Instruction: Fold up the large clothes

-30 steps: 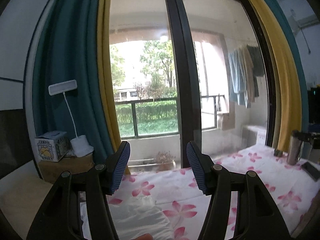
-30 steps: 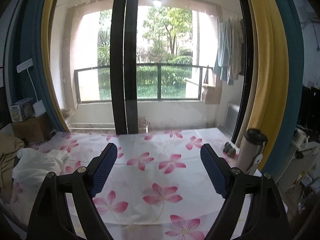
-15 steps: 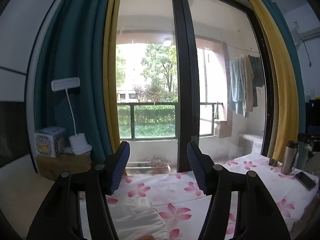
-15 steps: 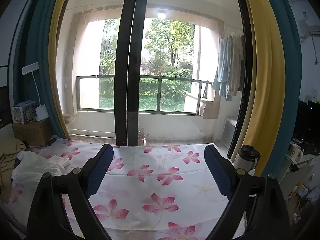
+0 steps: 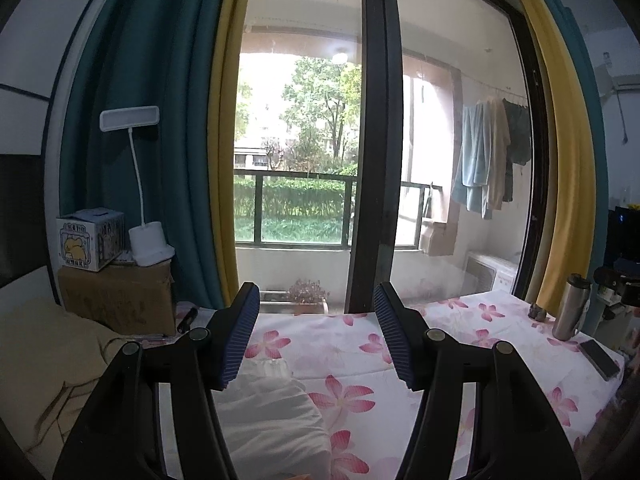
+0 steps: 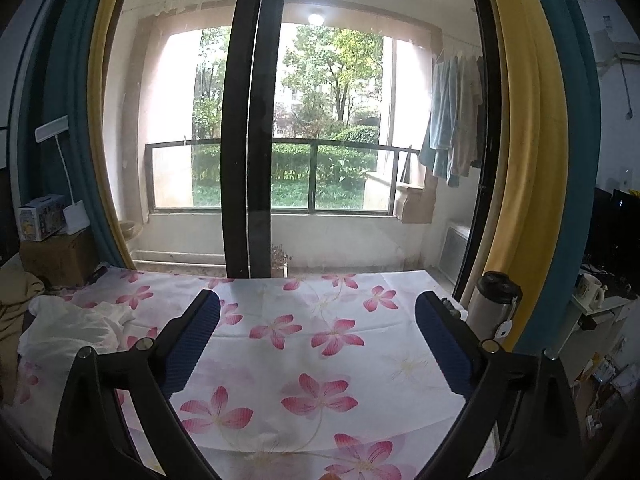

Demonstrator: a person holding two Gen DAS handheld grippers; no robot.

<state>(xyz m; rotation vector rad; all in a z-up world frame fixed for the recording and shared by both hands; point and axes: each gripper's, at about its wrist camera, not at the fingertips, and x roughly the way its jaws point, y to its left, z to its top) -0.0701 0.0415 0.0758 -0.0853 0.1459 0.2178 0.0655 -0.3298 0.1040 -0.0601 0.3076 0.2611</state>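
Two handheld grippers hang level above a bed (image 6: 312,364) spread with a pink-flowered sheet, both pointed at the balcony window rather than down at the bedding, a pose that reads as carrying or waiting, not reaching. The left gripper (image 5: 316,336) has its jaws parted with nothing between them; the right gripper (image 6: 318,344) stands wider apart, likewise empty. The task's thing, a white garment (image 6: 76,330), lies in a loose, rumpled heap at the left side of the bed (in the left view its smooth bulk (image 5: 272,420) sits just under the jaws), so it is not yet a tidy fold, though whether it awaits folding or is partway through cannot be told. Beside it, tan bedding (image 5: 48,364) is bunched at the bed's edge. Containers: a steel flask (image 6: 494,308) stands capped at the far right corner, contents hidden; a cardboard box (image 5: 116,300) by the curtain is shut and bears a small carton (image 5: 88,242) and a lamp (image 5: 150,240).
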